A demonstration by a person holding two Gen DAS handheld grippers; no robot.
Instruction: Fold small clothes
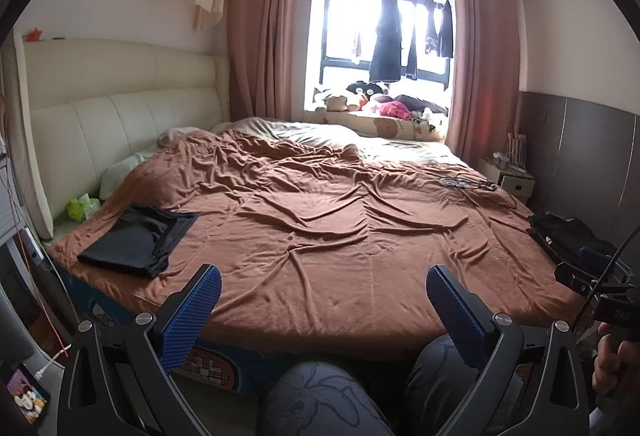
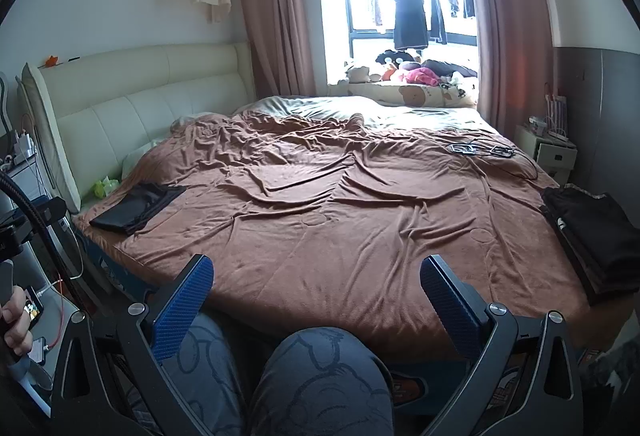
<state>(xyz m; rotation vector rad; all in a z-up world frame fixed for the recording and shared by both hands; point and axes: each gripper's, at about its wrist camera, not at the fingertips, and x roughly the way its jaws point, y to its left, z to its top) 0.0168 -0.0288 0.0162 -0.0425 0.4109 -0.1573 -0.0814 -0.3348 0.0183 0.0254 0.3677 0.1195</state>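
A folded black garment lies flat on the brown bedspread at the near left corner; it also shows in the right wrist view. A pile of dark clothes sits at the bed's right edge, also seen in the left wrist view. My left gripper is open and empty, held above the bed's near edge over the person's knees. My right gripper is open and empty, at the same near edge. Its body shows at the right of the left wrist view.
A cream headboard stands on the left. Cables and small devices lie at the bed's far right. A white nightstand stands beyond. Plush toys fill the window sill. A green tissue pack lies by the pillow.
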